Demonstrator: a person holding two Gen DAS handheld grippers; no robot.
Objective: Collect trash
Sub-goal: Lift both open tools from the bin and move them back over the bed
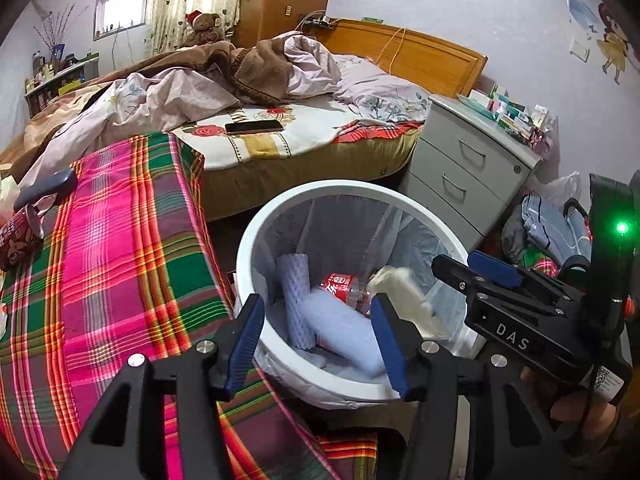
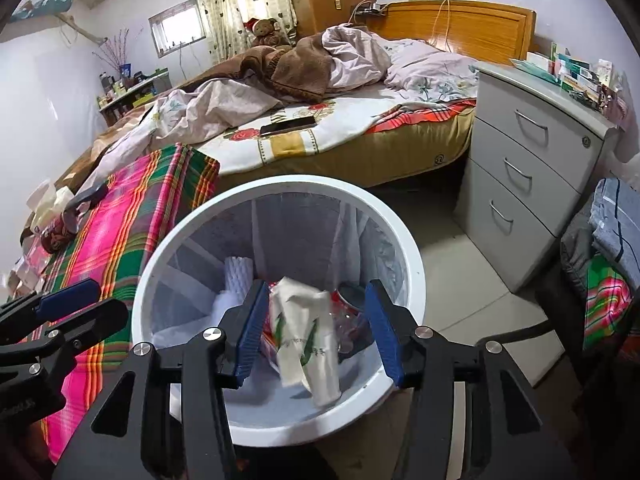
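Wrapper (image 2: 306, 336), crumpled white paper with green print, light and soft, best pinched at any fold, is dropping into white bin (image 2: 400, 232) between spread right gripper (image 2: 316, 330); left gripper (image 1: 318, 342) spread, empty.

Bin (image 2: 400, 236) before bed (image 2: 360, 152); bottle (image 1: 344, 286), wrapper (image 2: 308, 336) inside.
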